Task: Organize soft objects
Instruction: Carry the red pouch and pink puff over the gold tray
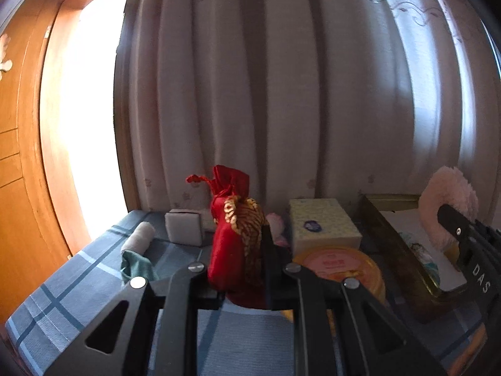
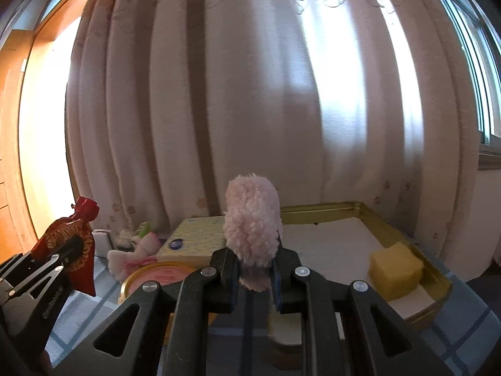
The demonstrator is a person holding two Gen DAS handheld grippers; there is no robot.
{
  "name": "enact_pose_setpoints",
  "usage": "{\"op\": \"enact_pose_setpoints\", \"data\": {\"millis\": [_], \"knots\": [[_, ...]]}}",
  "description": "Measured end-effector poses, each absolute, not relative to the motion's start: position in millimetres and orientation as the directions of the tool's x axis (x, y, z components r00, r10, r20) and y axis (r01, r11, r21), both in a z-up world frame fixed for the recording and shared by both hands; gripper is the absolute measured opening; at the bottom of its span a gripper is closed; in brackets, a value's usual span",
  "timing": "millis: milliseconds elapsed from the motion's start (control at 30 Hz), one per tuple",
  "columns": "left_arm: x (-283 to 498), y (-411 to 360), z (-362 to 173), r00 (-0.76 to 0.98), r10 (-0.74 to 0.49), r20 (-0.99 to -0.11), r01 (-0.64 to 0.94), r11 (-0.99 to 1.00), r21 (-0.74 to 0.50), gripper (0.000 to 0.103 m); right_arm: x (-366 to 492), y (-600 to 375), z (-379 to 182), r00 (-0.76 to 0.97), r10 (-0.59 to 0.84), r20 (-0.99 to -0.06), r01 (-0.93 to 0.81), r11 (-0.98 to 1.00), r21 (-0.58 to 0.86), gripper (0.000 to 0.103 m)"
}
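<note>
A pleated pale curtain point(image 2: 250, 94) closes off the background, with a wooden frame point(image 1: 28, 156) and bright daylight at the left. The work surface is covered by a blue plaid cloth point(image 1: 62, 282).

The red drawstring pouch point(image 1: 233, 235) is clamped in the left gripper point(image 1: 242, 282), the jaws being drawn fully together on the gathered fabric. The pouch is held upright and appears lifted clear of the cloth, so that it can be carried without dragging over neighbouring items. The pink fluffy item point(image 2: 252, 222) is clamped in the right gripper point(image 2: 255, 277), its pile bulging above the nearly closed jaws; a low grip of this kind is judged suitable for a compressible object.

Both items are held near the gold-rimmed tray point(image 2: 391, 228), which lies at the right. A yellow sponge block point(image 2: 396, 269) is already seated in the tray, so the tray is taken to be the collection point for soft objects. The pink item is positioned just in front of the tray's near edge.

Hard items, a yellow box point(image 1: 322, 222) and a round tin point(image 1: 341, 266), are left on the cloth beside the tray. A rolled cloth point(image 1: 137, 238), a white block point(image 1: 183, 227) and a small pink plush point(image 2: 134, 257) remain to be sorted.
</note>
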State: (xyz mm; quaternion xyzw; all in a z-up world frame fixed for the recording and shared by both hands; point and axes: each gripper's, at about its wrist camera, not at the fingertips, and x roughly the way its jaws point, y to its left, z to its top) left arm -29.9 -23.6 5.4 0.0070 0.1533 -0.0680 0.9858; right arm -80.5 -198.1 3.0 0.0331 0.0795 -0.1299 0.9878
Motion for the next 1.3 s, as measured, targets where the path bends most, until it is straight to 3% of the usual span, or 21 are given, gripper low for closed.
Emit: {"op": "enact_pose_setpoints", "data": {"millis": [900,1133,1300], "knots": [[-51.2,-139.7,9.6,0.892,-0.374,-0.252,0.393,0.919,0.025,0.016,-105.1,-331.8,6.4,0.853,-0.496,-0.164,0.504,0.864,0.011,0.018],[-59.2,-188.3,11.5,0.851,-0.466,-0.241,0.493,0.867,0.066,0.016,-100.5,-352.2,7.4,0.845,-0.506,-0.176,0.517,0.856,0.023,0.018],[-53.6,-217.7,10.2,0.814,-0.503,-0.289,0.541,0.839,0.064,0.016,-88.5,-356.5,7.0,0.857,-0.474,-0.203,0.486,0.874,0.014,0.018]]}}
